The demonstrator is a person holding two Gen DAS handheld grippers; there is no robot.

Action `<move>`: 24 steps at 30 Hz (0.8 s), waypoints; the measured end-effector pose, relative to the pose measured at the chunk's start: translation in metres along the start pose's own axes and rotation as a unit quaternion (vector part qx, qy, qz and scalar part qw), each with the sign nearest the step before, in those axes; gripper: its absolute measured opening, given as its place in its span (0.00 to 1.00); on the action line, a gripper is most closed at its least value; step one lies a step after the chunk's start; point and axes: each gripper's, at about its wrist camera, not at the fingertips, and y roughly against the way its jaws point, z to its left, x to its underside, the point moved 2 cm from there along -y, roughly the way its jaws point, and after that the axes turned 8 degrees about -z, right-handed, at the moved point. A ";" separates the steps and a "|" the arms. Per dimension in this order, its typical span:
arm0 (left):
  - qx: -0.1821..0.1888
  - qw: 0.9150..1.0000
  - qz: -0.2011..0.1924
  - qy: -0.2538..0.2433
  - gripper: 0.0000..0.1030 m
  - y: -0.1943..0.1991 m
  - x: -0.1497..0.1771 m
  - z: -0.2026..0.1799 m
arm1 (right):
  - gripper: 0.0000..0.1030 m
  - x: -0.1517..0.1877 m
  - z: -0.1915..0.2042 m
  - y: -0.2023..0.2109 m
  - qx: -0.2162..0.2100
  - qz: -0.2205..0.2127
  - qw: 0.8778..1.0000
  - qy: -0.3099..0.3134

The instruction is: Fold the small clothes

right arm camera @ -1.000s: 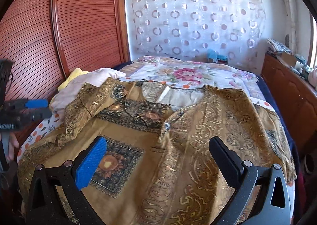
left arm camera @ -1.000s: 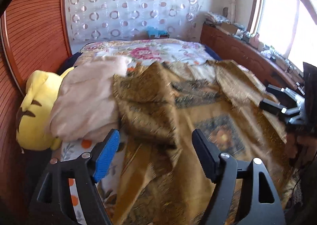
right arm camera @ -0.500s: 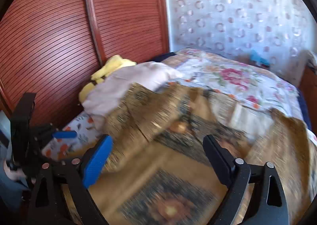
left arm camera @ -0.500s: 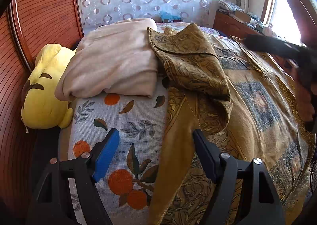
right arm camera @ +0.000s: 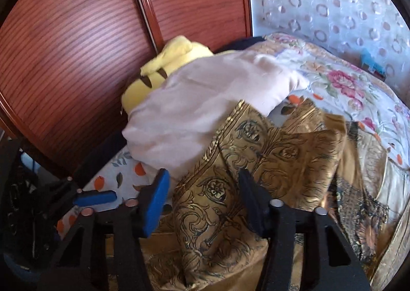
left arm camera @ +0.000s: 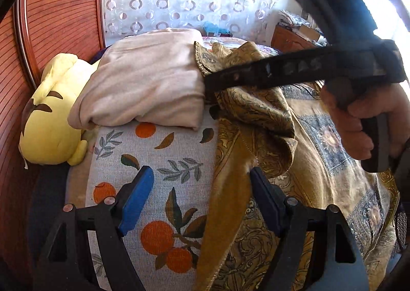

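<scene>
A gold patterned shirt lies spread on the bed, its left sleeve bunched against a pile of pink cloth. My left gripper is open low over the shirt's left side edge, which runs between its fingers. My right gripper is open around the bunched sleeve; its far side reaches across the left wrist view, held by a hand. The left gripper also shows at the lower left of the right wrist view.
A folded pink cloth and a yellow plush toy lie at the bed's left side. The sheet has an orange-and-leaf print. A red wooden wardrobe stands close on the left. A floral quilt covers the far bed.
Both grippers have moved left to the shirt's left sleeve and edge. The right gripper has closed in low over the bunched sleeve and has narrowed. The left has come closer to the edge.
</scene>
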 end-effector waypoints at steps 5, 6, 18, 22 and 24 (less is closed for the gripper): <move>-0.005 1.000 0.000 -0.004 0.75 0.000 0.001 -0.001 | 0.06 0.004 0.000 -0.018 0.006 0.021 1.000 0.017; -0.005 1.000 0.000 -0.004 0.75 0.000 0.001 0.000 | 0.06 0.004 0.001 -0.015 0.005 0.016 1.000 0.018; -0.002 1.000 -0.004 0.002 0.75 0.002 0.001 0.004 | 0.05 0.060 -0.042 0.096 0.069 -0.102 0.991 -0.043; -0.001 1.000 -0.005 0.004 0.75 0.002 0.001 0.004 | 0.19 0.093 -0.055 0.100 0.113 -0.069 0.989 -0.058; -0.002 1.000 -0.005 0.004 0.75 0.002 0.001 0.003 | 0.27 0.099 -0.057 0.102 0.121 -0.071 0.989 -0.057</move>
